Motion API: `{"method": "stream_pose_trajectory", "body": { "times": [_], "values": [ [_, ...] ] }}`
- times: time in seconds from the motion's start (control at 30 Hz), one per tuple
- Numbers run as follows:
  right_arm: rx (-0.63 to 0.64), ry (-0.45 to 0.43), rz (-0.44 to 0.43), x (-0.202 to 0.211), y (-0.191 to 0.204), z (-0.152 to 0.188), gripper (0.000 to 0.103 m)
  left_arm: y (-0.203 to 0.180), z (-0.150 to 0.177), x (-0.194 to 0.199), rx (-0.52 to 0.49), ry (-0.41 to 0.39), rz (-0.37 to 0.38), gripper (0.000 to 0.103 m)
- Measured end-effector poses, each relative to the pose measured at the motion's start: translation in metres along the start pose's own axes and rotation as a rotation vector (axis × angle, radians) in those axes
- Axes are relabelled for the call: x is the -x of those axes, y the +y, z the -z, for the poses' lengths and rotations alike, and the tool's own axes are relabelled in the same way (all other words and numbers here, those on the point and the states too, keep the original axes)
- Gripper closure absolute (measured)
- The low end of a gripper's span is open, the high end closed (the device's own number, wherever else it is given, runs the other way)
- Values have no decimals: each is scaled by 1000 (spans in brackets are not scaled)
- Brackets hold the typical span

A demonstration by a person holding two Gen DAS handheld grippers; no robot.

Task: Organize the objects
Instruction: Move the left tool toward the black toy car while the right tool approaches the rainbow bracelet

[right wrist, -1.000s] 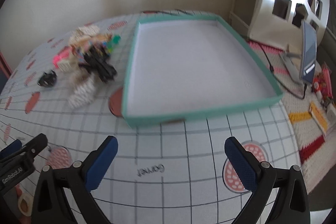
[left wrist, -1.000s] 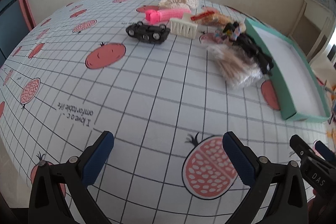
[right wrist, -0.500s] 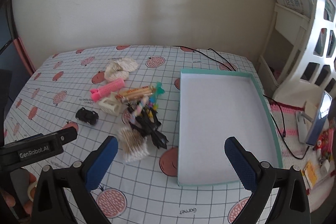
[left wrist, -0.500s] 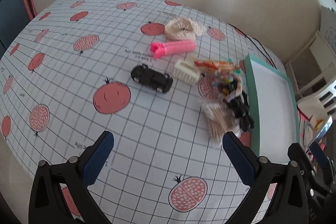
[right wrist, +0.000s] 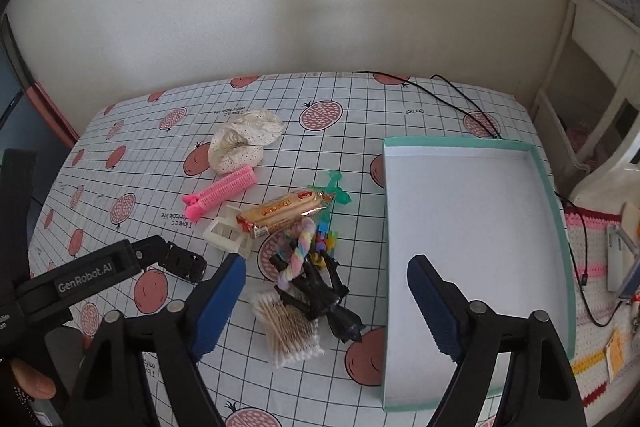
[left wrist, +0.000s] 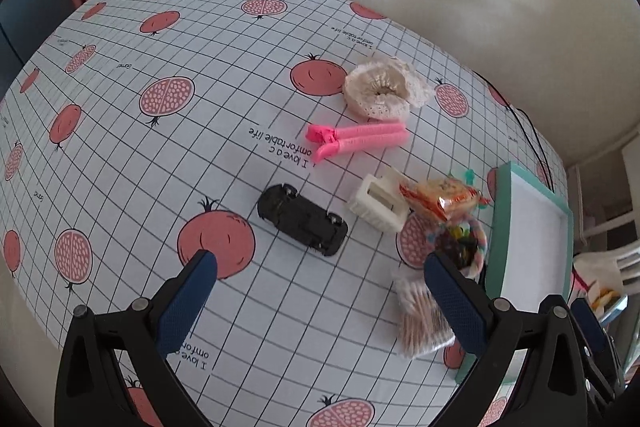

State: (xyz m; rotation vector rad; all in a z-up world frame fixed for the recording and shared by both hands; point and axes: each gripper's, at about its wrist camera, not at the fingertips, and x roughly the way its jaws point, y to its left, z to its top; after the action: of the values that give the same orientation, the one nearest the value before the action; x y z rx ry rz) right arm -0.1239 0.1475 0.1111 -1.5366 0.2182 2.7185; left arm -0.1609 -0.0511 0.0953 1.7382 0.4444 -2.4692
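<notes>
Both my claws are above the pomegranate-print gridded tablecloth, nothing between the pads. My left gripper is spread wide; my right gripper is wide but closing. One teal-walled white tray at the cloth's right edge, empty. Left of it: one black toy car, one pink plastic clip, one cream lace scrunchie, one cream claw clip, one orange snack bar, one bag of cotton swabs.

My left gripper says "GenRobot.AI". Ahead of my tools, the tablecloth says "I love a comfortable life" and "Garnet".
</notes>
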Motion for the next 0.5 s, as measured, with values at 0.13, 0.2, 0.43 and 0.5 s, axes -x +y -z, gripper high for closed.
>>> {"method": "stream_pose_trajectory", "body": {
  "times": [0.13, 0.2, 0.43, 0.5],
  "values": [
    [19, 32, -24, -10, 3, -13, 24, -1, -17, -5, 12, -6, -8, 1],
    [21, 46, -49, -14, 3, -17, 28, -3, -23, -9, 5, -8, -23, 1],
    [37, 116, -73, -41, 4, -21, 45, -3, -32, -36, 16, 38, -78, 7],
    [48, 134, -78, -48, 4, -21, 50, -4, -33, -42, 21, 46, -81, 7]
  ]
}}
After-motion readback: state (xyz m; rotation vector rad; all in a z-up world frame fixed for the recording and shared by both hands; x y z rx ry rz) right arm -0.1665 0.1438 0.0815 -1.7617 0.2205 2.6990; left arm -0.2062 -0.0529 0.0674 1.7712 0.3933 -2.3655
